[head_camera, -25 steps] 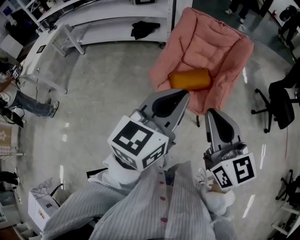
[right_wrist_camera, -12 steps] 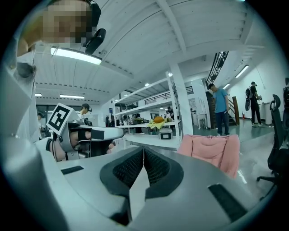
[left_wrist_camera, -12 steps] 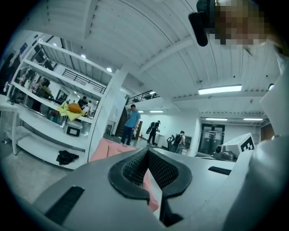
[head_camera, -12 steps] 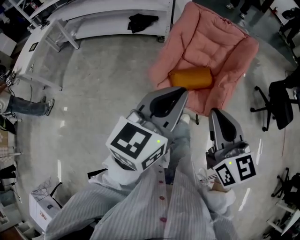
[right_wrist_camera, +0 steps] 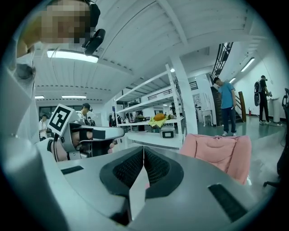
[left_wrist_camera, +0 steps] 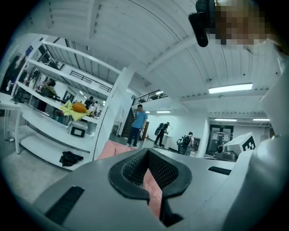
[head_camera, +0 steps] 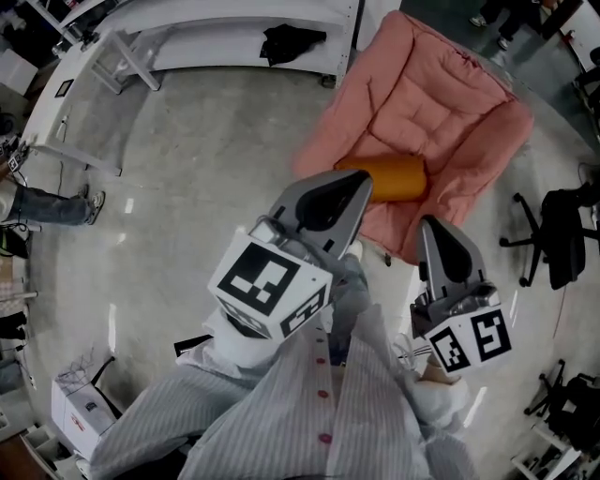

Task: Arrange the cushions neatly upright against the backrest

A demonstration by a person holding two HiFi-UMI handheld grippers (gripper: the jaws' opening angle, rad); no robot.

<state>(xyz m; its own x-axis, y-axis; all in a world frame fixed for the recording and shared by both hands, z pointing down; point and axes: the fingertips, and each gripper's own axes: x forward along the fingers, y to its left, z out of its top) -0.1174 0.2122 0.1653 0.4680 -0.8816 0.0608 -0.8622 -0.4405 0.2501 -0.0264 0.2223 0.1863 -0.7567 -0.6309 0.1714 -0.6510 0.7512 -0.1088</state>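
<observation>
A pink padded armchair [head_camera: 441,103] stands ahead on the pale floor, and its back shows in the right gripper view [right_wrist_camera: 221,153]. An orange bolster cushion [head_camera: 394,176] lies flat across its seat, apart from the backrest. My left gripper [head_camera: 354,185] is held up in front of me, shut and empty, its tip just short of the cushion's near end in the head view. To the right my right gripper [head_camera: 428,225] is also shut with nothing in it, short of the chair's front edge. A strip of pink chair [left_wrist_camera: 149,182] shows beyond the left gripper's closed jaws.
White shelving [head_camera: 216,28] with a black cloth [head_camera: 292,42] on its lowest shelf runs along the far side. A black office chair [head_camera: 558,230] stands right of the armchair. A white box [head_camera: 80,412] sits at lower left. People stand in the background [left_wrist_camera: 137,124].
The armchair and cushion have drawn nearer and lower in the head view as I step toward them. Both grippers keep their pose and stay shut.
</observation>
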